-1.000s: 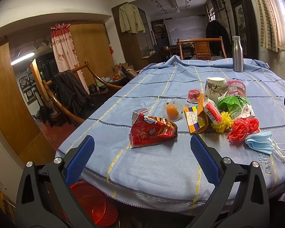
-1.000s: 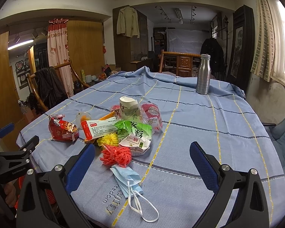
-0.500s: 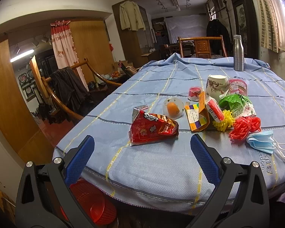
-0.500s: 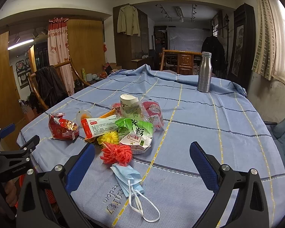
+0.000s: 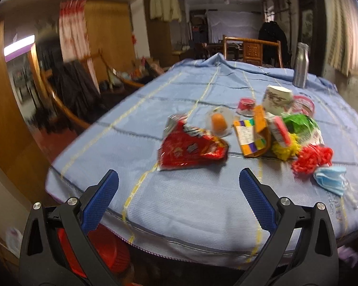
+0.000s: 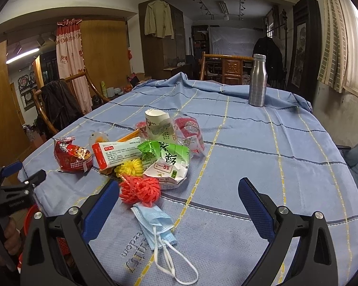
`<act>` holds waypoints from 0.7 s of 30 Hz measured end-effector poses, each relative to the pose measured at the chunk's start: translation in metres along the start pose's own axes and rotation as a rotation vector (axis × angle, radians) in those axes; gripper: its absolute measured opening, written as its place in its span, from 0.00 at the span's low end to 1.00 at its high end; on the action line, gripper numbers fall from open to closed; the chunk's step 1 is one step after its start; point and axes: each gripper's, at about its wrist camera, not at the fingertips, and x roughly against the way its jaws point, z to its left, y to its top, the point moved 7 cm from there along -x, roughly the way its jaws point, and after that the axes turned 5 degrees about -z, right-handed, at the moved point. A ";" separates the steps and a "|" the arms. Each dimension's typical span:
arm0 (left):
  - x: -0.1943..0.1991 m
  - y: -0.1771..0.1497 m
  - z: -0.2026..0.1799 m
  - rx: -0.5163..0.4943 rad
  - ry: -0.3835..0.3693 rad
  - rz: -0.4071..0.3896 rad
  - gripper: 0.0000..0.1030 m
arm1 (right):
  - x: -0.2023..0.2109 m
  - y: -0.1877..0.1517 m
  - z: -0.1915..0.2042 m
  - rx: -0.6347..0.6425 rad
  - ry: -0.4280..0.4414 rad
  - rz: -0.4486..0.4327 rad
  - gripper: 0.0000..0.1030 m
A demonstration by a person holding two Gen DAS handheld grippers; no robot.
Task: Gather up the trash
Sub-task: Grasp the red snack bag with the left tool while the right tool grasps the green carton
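Left wrist view: left gripper (image 5: 179,181) spread wide and empty, poised above the near edge of the blue tablecloth (image 5: 202,205). Straight ahead and slightly far of the gap between the blue pads lies the red snack bag (image 5: 191,147), nearest piece of trash to this gripper, flat on the cloth, long axis running left to right across the line of approach. Beyond it, a clear dome with an orange piece inside (image 5: 219,122); to the right, an orange and purple carton (image 5: 251,135), yellow pom-pom (image 5: 285,148), red pom-pom (image 5: 312,158) and blue face mask (image 5: 331,181). Below the table edge at near left, a red basket (image 5: 107,255), judged the likely bin. Blurred at the left of the frame, so detail there uncertain.

Right wrist view: right gripper (image 6: 179,200) likewise wide apart, holding nothing. Blue face mask (image 6: 155,224) just ahead between the pads, left of centre, body pointing near to far, ear loops trailing toward the near edge. Touching its far end, the red pom-pom (image 6: 140,189); behind that, a crushed green and white drink carton (image 6: 169,164) and a white medicine box (image 6: 117,153). Red snack bag (image 6: 71,155) well to the left, close to the left gripper (image 6: 19,178) at the table's left edge. Steel bottle (image 6: 257,81) upright far right, apart from the pile, probably not trash.

Judged split: snack bag for the left, mask for the right.
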 end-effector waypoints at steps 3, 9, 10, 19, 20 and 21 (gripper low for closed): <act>-0.014 -0.001 0.020 0.053 -0.022 0.044 0.94 | -0.007 0.000 -0.008 -0.021 0.001 0.005 0.95; -0.042 0.007 0.018 0.077 -0.124 0.103 0.94 | -0.018 0.000 -0.017 -0.080 0.045 0.024 0.95; -0.050 0.012 0.013 0.066 -0.132 0.114 0.94 | -0.022 -0.001 -0.019 -0.086 0.051 0.029 0.95; -0.101 0.030 -0.030 -0.115 -0.047 0.114 0.94 | -0.038 -0.003 -0.024 -0.095 0.082 0.066 0.95; -0.109 0.027 -0.029 -0.108 -0.046 0.146 0.94 | -0.040 -0.003 -0.024 -0.091 0.086 0.071 0.95; -0.116 0.026 -0.028 -0.086 -0.074 0.185 0.94 | -0.041 -0.003 -0.024 -0.085 0.089 0.073 0.95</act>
